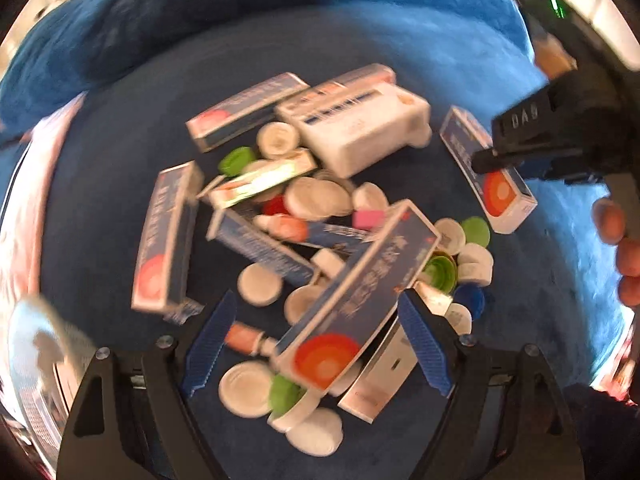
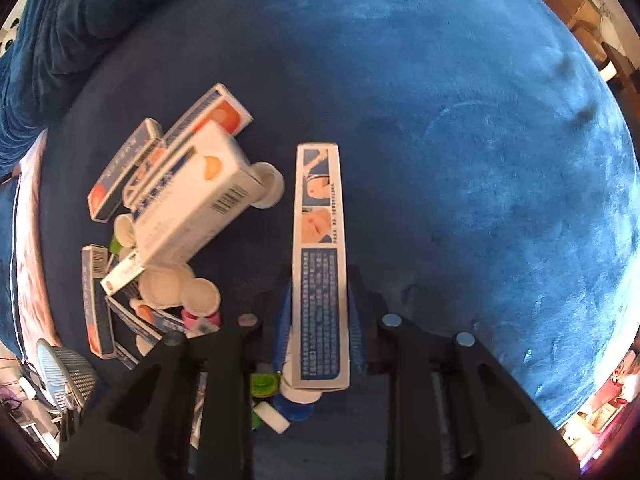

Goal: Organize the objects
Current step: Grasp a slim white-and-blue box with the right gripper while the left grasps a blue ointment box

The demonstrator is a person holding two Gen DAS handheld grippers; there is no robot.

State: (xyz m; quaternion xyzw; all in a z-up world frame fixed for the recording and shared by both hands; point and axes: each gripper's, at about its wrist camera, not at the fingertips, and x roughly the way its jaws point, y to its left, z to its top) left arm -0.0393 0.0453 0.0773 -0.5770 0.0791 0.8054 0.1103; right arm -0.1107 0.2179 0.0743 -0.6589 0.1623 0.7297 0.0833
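Note:
A heap of blue-and-white medicine boxes, a larger white box (image 1: 360, 128) and white, green, red and blue bottle caps lies on a blue plush cloth (image 1: 100, 208). My left gripper (image 1: 320, 344) is open above the near side of the heap, its blue pads on either side of a long blue box with an orange disc (image 1: 352, 292). My right gripper (image 2: 320, 312) is shut on a long blue-and-white box (image 2: 320, 260) and holds it over the cloth, right of the heap. That gripper and its box also show in the left wrist view (image 1: 492, 168).
The blue cloth (image 2: 460, 160) spreads wide and bare to the right of the heap. A folded ridge of the cloth (image 2: 80, 40) lies at the far left. A small fan (image 2: 64, 372) and room clutter sit past the cloth's left edge.

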